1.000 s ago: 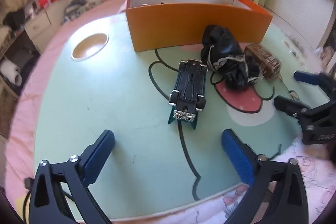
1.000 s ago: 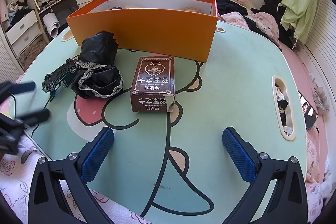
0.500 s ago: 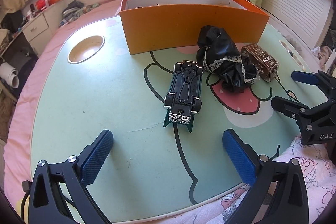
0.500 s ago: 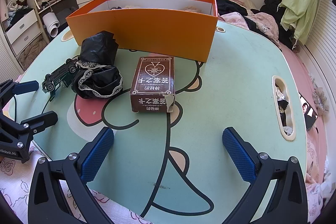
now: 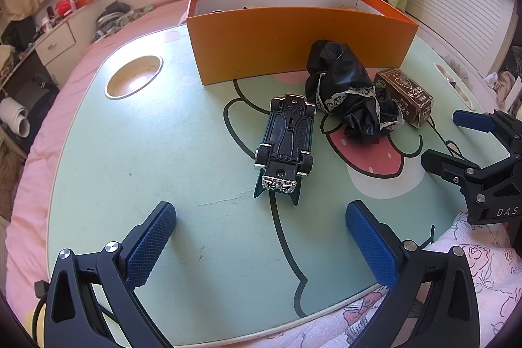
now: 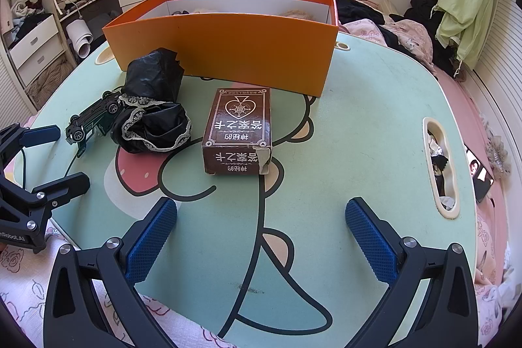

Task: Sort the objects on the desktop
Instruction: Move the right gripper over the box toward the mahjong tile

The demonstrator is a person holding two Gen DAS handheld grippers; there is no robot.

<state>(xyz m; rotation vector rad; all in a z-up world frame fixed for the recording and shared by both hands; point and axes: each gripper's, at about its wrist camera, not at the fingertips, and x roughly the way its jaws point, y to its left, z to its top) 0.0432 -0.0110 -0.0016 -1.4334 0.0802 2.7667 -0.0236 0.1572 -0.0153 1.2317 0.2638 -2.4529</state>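
Sorting barely begun: three things wait on the table in front of the orange box.

The left gripper (image 5: 261,237) and right gripper (image 6: 261,237) both hover low at the near edge of the table (image 5: 130,152), fingers spread wide and holding nothing. The toy car (image 5: 287,139) lies upside down just ahead of the left gripper; the black lace-trimmed cloth (image 6: 153,116) is bunched to its right, touching it, and the brown card box (image 6: 239,132) lies right of the cloth, straight ahead of the right gripper. The orange box (image 6: 225,51) stands at the far side and already holds a few things I cannot make out. All three loose items are, I judge, left to put away.
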